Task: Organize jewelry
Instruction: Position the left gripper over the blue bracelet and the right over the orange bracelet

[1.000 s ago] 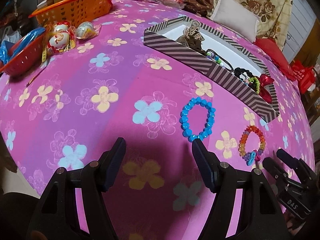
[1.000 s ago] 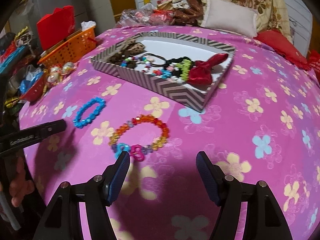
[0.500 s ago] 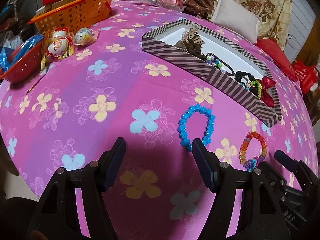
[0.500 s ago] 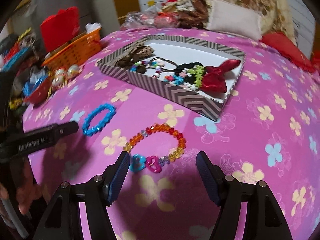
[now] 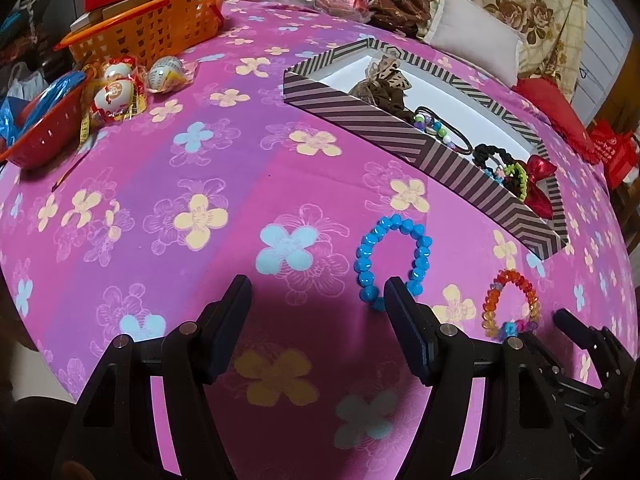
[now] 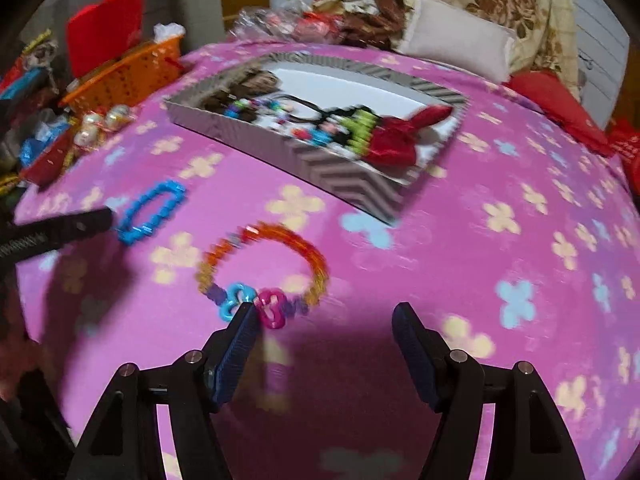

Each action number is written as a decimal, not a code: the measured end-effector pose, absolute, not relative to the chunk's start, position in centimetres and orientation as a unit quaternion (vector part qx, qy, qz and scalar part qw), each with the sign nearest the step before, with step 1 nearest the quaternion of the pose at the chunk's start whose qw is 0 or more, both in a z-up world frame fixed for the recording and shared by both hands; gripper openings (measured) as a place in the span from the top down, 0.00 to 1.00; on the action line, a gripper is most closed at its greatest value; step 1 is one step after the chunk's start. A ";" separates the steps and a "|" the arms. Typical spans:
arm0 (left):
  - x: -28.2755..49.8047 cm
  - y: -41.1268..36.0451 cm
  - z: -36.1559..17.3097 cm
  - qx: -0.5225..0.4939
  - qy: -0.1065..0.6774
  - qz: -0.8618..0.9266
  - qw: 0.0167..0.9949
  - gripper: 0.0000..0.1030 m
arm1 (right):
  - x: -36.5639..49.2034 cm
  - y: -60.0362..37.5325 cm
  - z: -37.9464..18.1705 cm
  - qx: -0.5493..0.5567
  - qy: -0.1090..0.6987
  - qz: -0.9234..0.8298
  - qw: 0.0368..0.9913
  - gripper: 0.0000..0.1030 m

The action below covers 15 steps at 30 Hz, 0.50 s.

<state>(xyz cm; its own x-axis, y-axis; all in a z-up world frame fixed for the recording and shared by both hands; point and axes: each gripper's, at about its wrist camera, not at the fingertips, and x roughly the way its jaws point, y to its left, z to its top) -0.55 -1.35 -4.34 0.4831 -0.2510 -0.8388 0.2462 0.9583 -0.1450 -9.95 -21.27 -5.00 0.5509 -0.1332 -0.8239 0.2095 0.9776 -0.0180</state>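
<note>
- Bracelet of orange, red and yellow translucent beads with blue and pink plastic charms lies flat on the pink flowered cloth, near the striped cardboard tray.
- I judge it light, floppy and prone to roll; I'd pinch the bead strand beside the charms.
- My right gripper has its fingers apart, empty (left tip just beside the blue charm).
- My left gripper is likewise spread and empty, its right finger at the blue beaded bracelet.
</note>
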 end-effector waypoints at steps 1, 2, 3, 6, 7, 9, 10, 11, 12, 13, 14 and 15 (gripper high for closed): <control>-0.5 -1.3 -4.3 -0.004 0.487 -0.144 0.861 0.33 | -10.0 -21.8 -5.0 0.050 0.464 -0.101 0.879 0.35; -0.5 -1.3 -4.3 -0.005 0.487 -0.145 0.861 0.33 | -10.1 -22.2 -4.9 0.064 0.462 -0.098 0.879 0.35; -0.5 -1.4 -4.2 -0.005 0.486 -0.145 0.862 0.33 | -10.2 -22.3 -4.8 0.075 0.458 -0.091 0.881 0.35; -0.6 -1.5 -4.2 -0.004 0.486 -0.148 0.861 0.33 | -10.0 -21.6 -4.6 0.073 0.457 -0.083 0.883 0.35; -0.6 -1.6 -4.2 -0.003 0.486 -0.149 0.861 0.33 | -9.8 -21.4 -4.6 0.072 0.456 -0.081 0.883 0.35; -0.7 -1.8 -4.3 0.000 0.486 -0.149 0.861 0.33 | -9.5 -21.0 -4.7 0.082 0.451 -0.077 0.885 0.35; -0.8 -1.9 -4.2 0.002 0.485 -0.150 0.861 0.33 | -9.3 -20.9 -4.7 0.087 0.449 -0.077 0.886 0.35; -0.8 -2.0 -4.2 0.003 0.485 -0.149 0.862 0.33 | -9.0 -20.7 -4.7 0.089 0.445 -0.077 0.888 0.35; -0.8 -2.1 -4.3 0.003 0.485 -0.149 0.862 0.33 | -8.8 -20.5 -4.8 0.084 0.443 -0.078 0.889 0.35; -0.7 -2.1 -4.4 0.003 0.487 -0.148 0.861 0.33 | -8.6 -20.3 -4.9 0.071 0.443 -0.080 0.890 0.35; -0.7 -2.1 -4.5 0.003 0.489 -0.148 0.860 0.33 | -8.6 -20.1 -4.9 0.061 0.444 -0.081 0.890 0.35; -0.7 -2.1 -4.5 0.003 0.489 -0.148 0.859 0.33 | -8.7 -20.2 -5.0 0.056 0.444 -0.081 0.890 0.35</control>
